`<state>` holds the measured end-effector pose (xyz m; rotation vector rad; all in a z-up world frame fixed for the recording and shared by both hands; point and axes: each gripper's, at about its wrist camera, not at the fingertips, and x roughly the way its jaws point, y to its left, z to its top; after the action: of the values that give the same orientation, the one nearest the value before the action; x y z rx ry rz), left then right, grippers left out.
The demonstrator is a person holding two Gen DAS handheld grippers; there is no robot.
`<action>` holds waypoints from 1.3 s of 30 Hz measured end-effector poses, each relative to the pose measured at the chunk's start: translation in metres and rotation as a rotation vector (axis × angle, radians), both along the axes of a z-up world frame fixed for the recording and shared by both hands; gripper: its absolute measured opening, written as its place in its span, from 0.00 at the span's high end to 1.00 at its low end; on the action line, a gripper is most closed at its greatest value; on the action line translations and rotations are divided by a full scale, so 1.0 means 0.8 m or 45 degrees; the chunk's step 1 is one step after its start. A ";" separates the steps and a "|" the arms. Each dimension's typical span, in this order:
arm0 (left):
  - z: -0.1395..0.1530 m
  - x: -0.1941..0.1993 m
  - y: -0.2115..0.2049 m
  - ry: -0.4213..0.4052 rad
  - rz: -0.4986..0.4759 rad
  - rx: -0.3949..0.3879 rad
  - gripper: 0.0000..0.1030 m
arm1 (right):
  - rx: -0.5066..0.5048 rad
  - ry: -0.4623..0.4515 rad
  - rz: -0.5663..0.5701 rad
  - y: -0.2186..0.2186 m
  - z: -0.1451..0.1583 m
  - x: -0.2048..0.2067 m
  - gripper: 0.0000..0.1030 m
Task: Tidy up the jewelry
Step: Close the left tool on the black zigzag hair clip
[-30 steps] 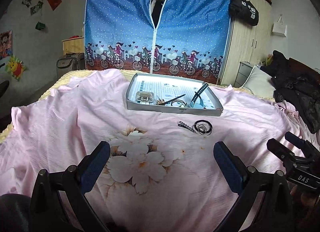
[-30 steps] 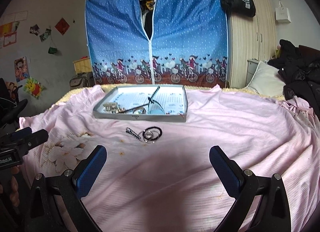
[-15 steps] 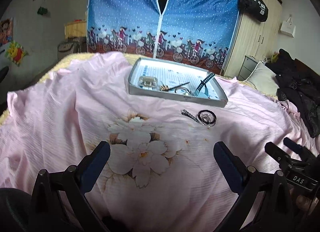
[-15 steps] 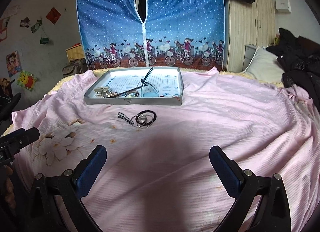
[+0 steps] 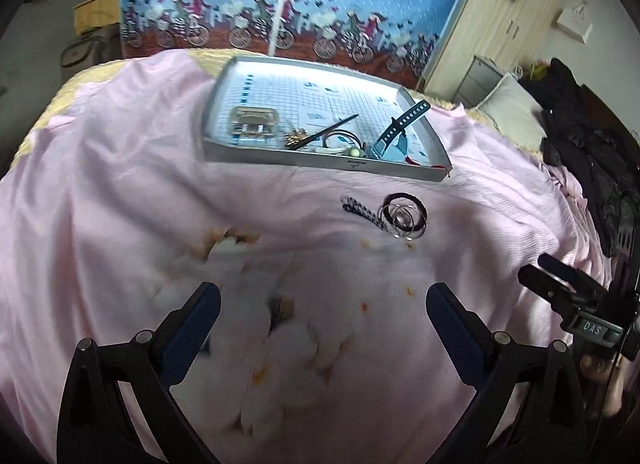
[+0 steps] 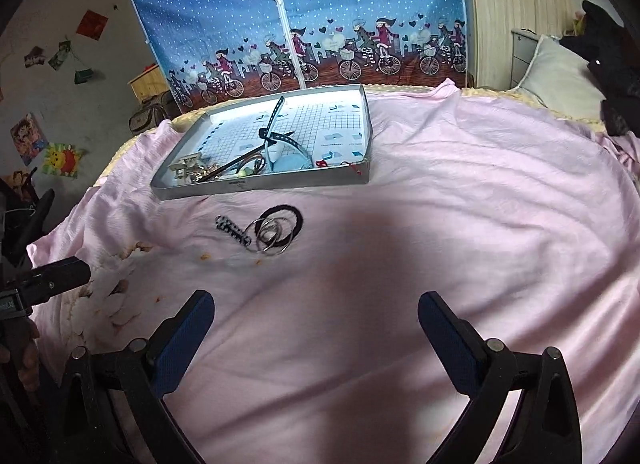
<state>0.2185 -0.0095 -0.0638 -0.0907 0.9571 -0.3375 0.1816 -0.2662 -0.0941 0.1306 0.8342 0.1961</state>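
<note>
A grey tray (image 5: 224, 112) (image 6: 362, 132) lies on the pink bedsheet, holding a clear hair clip (image 5: 253, 120), a black stick (image 5: 328, 131), a watch strap (image 5: 402, 122) (image 6: 276, 120) and other small pieces. In front of it on the sheet lie a black hair tie with metal rings (image 5: 404, 216) (image 6: 278, 230) and a black-and-white patterned clip (image 5: 362, 210) (image 6: 233, 229). My left gripper (image 5: 322, 316) is open above the flower print, short of these. My right gripper (image 6: 316, 324) is open, nearer than the rings and to their right.
The pink sheet (image 6: 460, 204) covers a bed. A blue fabric wardrobe (image 6: 300, 16) and wooden cabinets (image 5: 492, 28) stand behind it. Dark clothes (image 5: 580, 144) and a pillow (image 6: 560, 72) lie at the right. In the left wrist view, the other gripper (image 5: 568, 296) shows at the right edge.
Both grippers have moved forward and tilted down toward the bed; the tray and the loose pieces now appear closer. Neither gripper has changed its opening.
</note>
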 end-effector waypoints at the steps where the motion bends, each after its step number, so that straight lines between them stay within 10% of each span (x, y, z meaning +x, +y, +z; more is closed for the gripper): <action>1: -0.002 0.010 -0.004 0.013 -0.012 0.005 0.02 | -0.003 0.003 0.012 -0.001 -0.001 0.011 0.12; 7: -0.028 0.075 -0.026 0.100 -0.078 -0.052 0.23 | 0.032 0.030 0.054 -0.006 -0.024 0.068 0.52; 12: -0.057 0.114 -0.018 0.229 -0.038 -0.305 0.49 | 0.067 0.050 0.110 -0.001 -0.039 0.093 0.62; 39: -0.106 0.174 -0.059 0.265 -0.136 -0.121 0.52 | 0.081 0.211 0.260 0.043 -0.088 0.134 0.91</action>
<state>0.3575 -0.0565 -0.1483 -0.1642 1.1542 -0.4793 0.2891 -0.2315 -0.1644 0.1226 1.0075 0.4087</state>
